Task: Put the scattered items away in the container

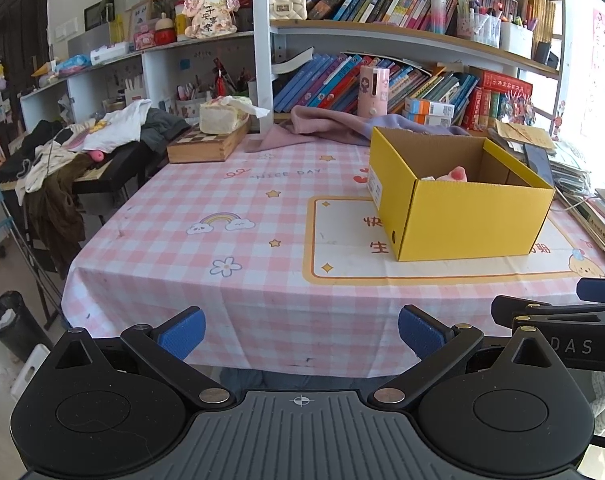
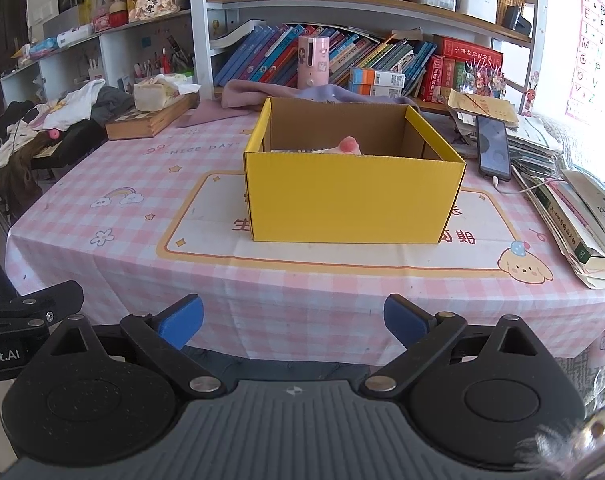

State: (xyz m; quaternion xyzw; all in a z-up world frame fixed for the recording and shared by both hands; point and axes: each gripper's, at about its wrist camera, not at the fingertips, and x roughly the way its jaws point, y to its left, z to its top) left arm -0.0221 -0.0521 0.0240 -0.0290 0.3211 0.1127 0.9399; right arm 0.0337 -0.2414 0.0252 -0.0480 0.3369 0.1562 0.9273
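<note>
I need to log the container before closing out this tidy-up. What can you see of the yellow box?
The yellow box is open-topped corrugated cardboard, yellow outside and plain brown inside. A white label shows on its left end in the left wrist view. It stands upright and flat on the pink checked tablecloth, over the printed cream panel. A pink-and-white item pokes up inside; the rest of the contents are hidden. A phone lies to its right, apart. Neither gripper touches it.
</note>
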